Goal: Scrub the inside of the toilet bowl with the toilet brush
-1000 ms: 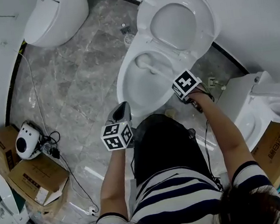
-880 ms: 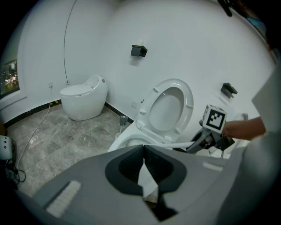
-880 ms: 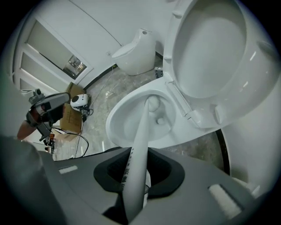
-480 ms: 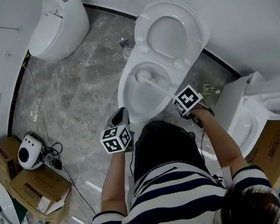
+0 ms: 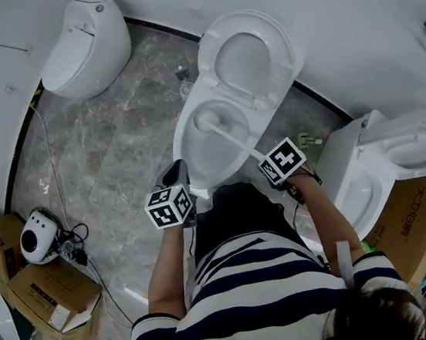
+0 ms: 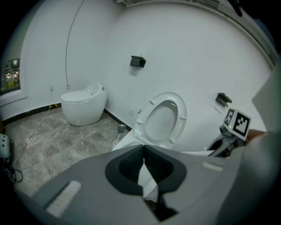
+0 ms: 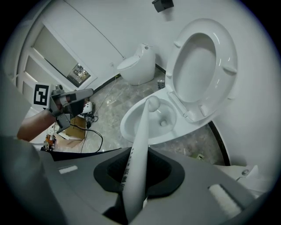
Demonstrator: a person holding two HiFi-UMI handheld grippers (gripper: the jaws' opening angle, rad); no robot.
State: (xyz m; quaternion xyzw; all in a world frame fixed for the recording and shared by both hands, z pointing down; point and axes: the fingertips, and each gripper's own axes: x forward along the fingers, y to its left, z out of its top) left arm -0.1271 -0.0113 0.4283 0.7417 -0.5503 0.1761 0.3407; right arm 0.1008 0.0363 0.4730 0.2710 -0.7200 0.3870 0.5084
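Observation:
The white toilet bowl (image 5: 195,148) stands in front of me with its lid and seat (image 5: 244,60) raised. My right gripper (image 5: 268,160) is shut on the white handle of the toilet brush (image 5: 234,141), at the bowl's near right rim. The handle slants down into the bowl, and the brush head (image 5: 205,119) sits at its far side. The right gripper view shows the handle (image 7: 137,158) between the jaws and the brush head (image 7: 153,103) inside the bowl (image 7: 131,127). My left gripper (image 5: 178,174) hangs by the bowl's near left edge, its jaws (image 6: 143,151) shut on nothing.
A second toilet (image 5: 84,46) stands at the far left and a third (image 5: 398,160) at the right. Cardboard boxes (image 5: 45,284) and a white device (image 5: 33,237) with cables lie on the left floor. A small bottle (image 5: 183,76) stands beside the toilet base.
The brush head has shifted slightly within the far part of the bowl. Both grippers keep their hold and places near the rim. The head view has drifted.

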